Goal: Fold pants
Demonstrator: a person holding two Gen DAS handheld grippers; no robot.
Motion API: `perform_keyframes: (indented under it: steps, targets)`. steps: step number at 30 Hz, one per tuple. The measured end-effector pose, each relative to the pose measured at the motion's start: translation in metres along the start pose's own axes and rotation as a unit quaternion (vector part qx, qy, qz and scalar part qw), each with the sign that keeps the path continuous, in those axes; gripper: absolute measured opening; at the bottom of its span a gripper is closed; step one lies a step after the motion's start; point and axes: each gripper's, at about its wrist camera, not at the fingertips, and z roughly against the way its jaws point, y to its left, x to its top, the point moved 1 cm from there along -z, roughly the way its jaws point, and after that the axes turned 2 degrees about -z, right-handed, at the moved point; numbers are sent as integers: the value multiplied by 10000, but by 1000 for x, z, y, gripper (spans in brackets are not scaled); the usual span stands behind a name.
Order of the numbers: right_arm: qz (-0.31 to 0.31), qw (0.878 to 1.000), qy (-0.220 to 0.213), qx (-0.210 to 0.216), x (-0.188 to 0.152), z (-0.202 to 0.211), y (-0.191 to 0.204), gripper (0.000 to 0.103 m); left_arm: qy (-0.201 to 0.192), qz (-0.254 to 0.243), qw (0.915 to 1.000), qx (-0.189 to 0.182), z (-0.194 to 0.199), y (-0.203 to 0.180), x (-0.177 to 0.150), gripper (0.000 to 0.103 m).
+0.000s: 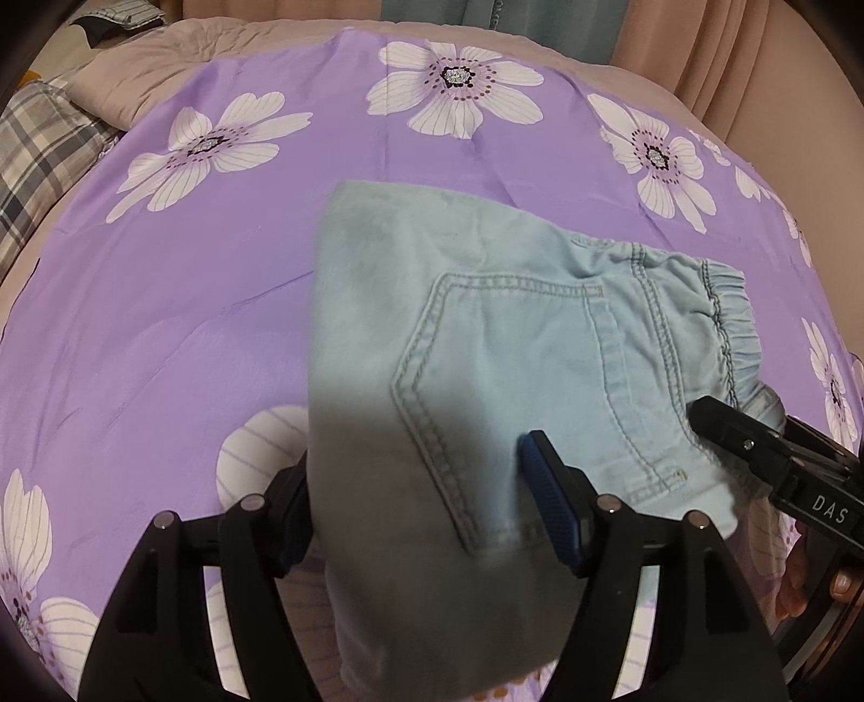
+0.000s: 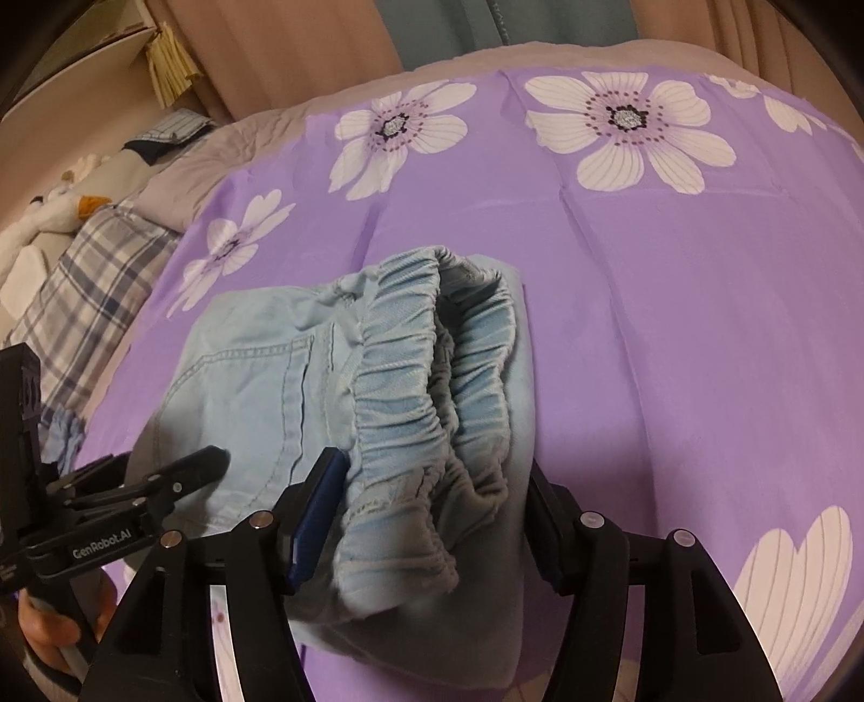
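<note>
Light blue denim pants (image 1: 486, 335) lie folded on the purple flowered sheet (image 1: 162, 302), back pocket up, elastic waistband to the right. My left gripper (image 1: 426, 513) straddles the near folded edge with its fingers wide apart, the cloth between them. In the right wrist view the pants (image 2: 259, 378) show the gathered waistband (image 2: 421, 389) end-on. My right gripper (image 2: 432, 524) straddles the waistband end, fingers wide apart. Each gripper shows in the other's view: the right one (image 1: 756, 448), the left one (image 2: 135, 497).
A plaid pillow (image 1: 38, 162) and a beige quilt (image 1: 178, 65) lie at the far left of the bed. Curtains (image 2: 335, 48) hang behind. A plush toy (image 2: 48, 216) sits by the pillow. The purple sheet (image 2: 675, 324) spreads around the pants.
</note>
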Motion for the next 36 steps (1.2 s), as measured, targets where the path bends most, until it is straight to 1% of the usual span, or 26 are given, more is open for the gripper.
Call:
perform_keyframes:
  steps: [8,16,19,23,25,28,29,30,31,32,33,34,35,36]
  targets:
    - [66,9999,-1,-156,-8,10,2,63,10,-19,10000,8,8,0,-12,71]
    - [115,9994,23,-328,-13,4,3,64,79,113,9999,-73,10,1,-20,71]
    - [118,9993,-26,-362,-13,11,5,64,77,10,10000,-16,15,-2,-24,71]
    - [71,9992,-15,-394,-18,14,5,64,125,16,9999,5,18,-2,-31,71]
    - [24,9992,13,-411,-19,16,6,64,109,28,9999,44,26,-2,-34,70]
    - [89,9987,-56,-499,-22,31,11,64,22,-6,9998,196,42,-5,-38,69]
    - [149,9986,-93,-503,-23,39,14,64,19,8,9998,206,48,-6,-40,72]
    - [185,9987,-108,-470,-24,45,16,64,20,25,9998,211,53,-7,-42,80]
    - [217,9988,-124,-431,-25,52,19,64,8,32,9998,221,59,-8,-43,85]
    - [239,9987,-134,-422,-26,56,21,66,-15,30,9997,227,63,-9,-44,90]
    - [287,9986,-155,-421,-27,64,24,74,-55,24,9997,235,70,-12,-46,91]
    - [329,9984,-181,-421,-29,69,27,79,-67,23,9997,246,75,-14,-47,91]
    - [378,9982,-218,-421,-31,75,30,89,-65,29,9996,274,80,-15,-49,92]
    - [431,9978,-266,-423,-34,81,34,93,-55,35,9995,310,85,-17,-50,95]
